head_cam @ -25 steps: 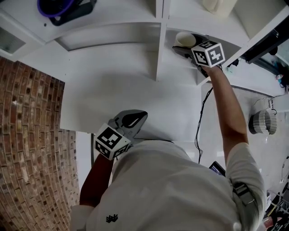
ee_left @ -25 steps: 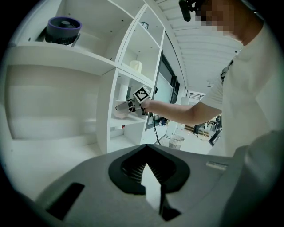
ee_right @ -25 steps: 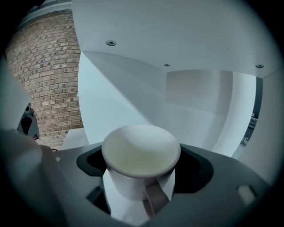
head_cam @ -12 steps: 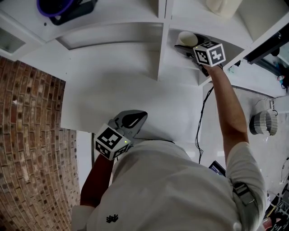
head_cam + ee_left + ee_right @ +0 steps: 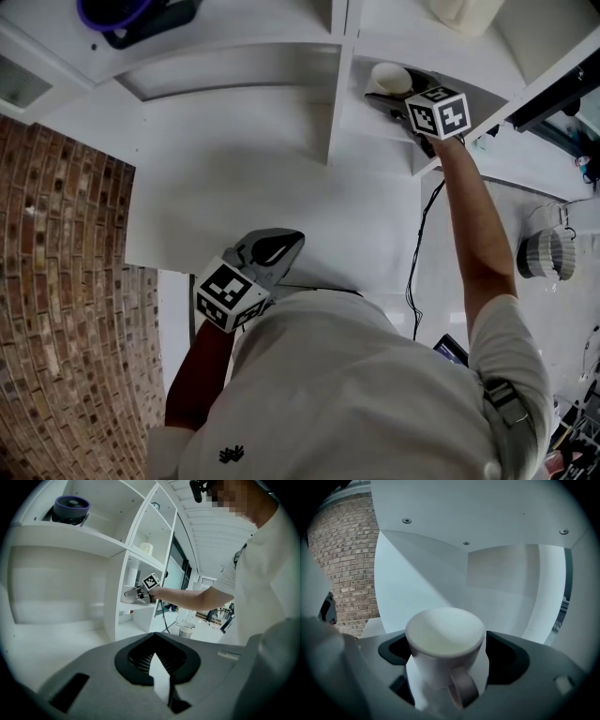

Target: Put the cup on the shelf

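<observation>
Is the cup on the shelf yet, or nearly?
Nearly. Done: the cup is inside the shelf cubby, upright. In hand: the right tool is opening its jaws with the cup between them. Left: pull the tool back out. The left tool waits shut and empty.

A tall white shelf unit (image 5: 234, 169) fills most of the head view, its compartments split by an upright divider (image 5: 335, 103). To its left runs a red-brown brick wall (image 5: 66, 309). To its right the floor (image 5: 562, 328) is pale and glossy, and a ribbed white basket (image 5: 544, 253) stands on it. In the left gripper view, dark-framed windows (image 5: 179, 571) and a bright, white slatted ceiling (image 5: 211, 527) lie beyond the unit.
</observation>
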{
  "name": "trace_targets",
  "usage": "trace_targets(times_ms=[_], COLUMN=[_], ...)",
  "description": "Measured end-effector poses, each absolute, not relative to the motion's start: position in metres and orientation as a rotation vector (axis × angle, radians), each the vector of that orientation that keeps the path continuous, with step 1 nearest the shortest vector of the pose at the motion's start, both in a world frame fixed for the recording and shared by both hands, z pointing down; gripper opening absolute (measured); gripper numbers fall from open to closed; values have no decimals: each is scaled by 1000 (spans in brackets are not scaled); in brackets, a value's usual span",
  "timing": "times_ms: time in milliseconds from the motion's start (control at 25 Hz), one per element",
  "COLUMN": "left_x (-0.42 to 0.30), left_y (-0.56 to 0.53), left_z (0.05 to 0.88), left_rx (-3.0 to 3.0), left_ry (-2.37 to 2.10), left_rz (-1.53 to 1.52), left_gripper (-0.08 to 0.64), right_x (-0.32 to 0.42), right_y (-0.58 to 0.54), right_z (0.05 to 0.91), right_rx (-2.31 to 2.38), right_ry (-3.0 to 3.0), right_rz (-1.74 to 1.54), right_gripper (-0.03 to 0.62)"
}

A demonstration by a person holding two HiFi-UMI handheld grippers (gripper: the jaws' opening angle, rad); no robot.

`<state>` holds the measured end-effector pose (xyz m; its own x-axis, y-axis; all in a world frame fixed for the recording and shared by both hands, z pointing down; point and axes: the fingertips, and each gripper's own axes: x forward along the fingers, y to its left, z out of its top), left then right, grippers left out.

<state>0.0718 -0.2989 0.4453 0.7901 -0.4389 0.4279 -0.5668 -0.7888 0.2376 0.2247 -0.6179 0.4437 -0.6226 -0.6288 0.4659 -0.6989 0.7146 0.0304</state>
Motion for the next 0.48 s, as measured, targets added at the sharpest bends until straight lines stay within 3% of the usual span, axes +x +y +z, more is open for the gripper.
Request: trace_targets(times_ms=[480], left_x=[70], left_y=[-281], left_z=[447], left_rx=[2640], left_ry=[-696], left_rz=[521], left_gripper=[6], right_x=[247], right_y=[-602], right_z=[438], right_rx=[1143], right_ry=[-2467], right_rz=[237], right_gripper=[474])
